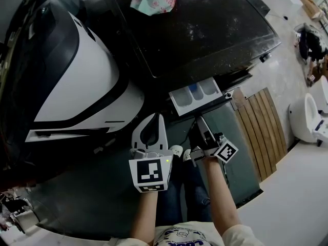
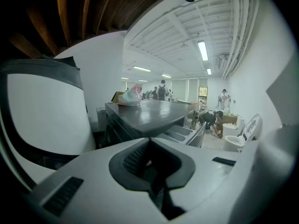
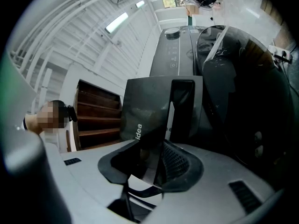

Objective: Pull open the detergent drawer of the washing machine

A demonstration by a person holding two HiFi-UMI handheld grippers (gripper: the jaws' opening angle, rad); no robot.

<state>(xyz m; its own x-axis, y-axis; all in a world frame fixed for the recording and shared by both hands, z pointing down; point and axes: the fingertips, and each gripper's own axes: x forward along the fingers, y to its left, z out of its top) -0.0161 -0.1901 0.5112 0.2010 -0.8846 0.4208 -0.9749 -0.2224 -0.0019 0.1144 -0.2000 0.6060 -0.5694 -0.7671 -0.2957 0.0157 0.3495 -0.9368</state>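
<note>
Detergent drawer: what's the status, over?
Right gripper clamped on dark front panel of white plastic detergent drawer. Drawer pulled out. Left gripper shut, empty, apart from it. Nothing blocking.

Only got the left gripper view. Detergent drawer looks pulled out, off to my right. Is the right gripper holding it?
Observer: Yes. In the right gripper view, the right gripper is closed on the front panel of the detergent drawer.
Operator: How far out is it?
Observer: In the head view it juts from the washing machine with its compartments exposed from above. The middle one is blue.
Operator: Is my gripper clear of it?
Observer: Yes. In the head view, the left gripper hangs beside the right one, short of the drawer and touching nothing.
</note>
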